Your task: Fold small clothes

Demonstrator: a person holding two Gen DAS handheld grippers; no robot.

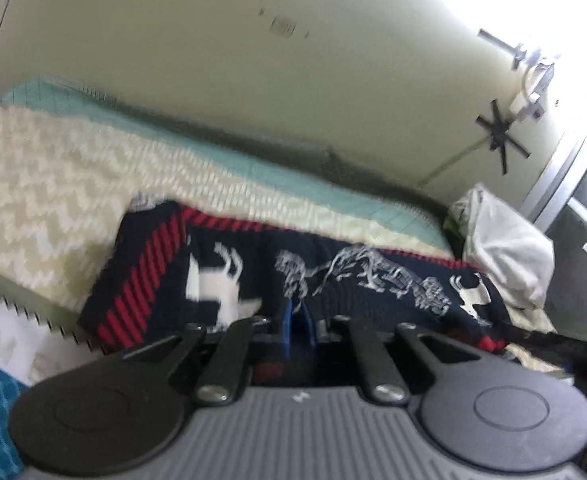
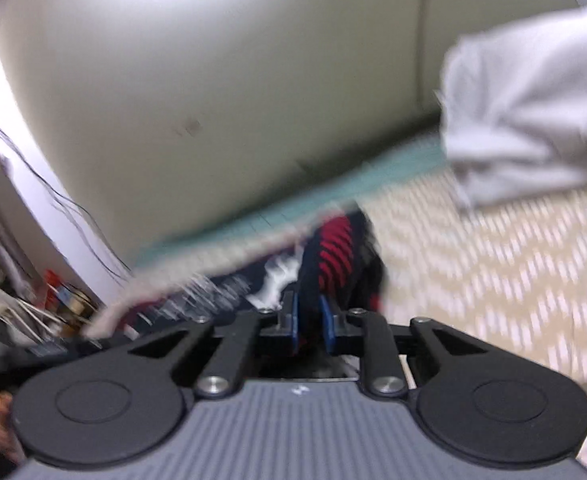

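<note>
Knitwear fills both our views: a navy sweater (image 1: pixel 333 280) with red stripes and white animal figures lies on the cream zigzag blanket (image 1: pixel 53 184) over a teal mat (image 1: pixel 253 160). Our left gripper (image 1: pixel 298 320) has its blue pads pressed together on the sweater's near edge. Our right gripper (image 2: pixel 312 320) pinches a bunched striped fold. A white garment (image 2: pixel 525 112) sits toward the mat's far edge.

Pale wall (image 1: pixel 213 80), bright window glare (image 1: pixel 533 0), teal mat (image 1: pixel 253 164).
</note>
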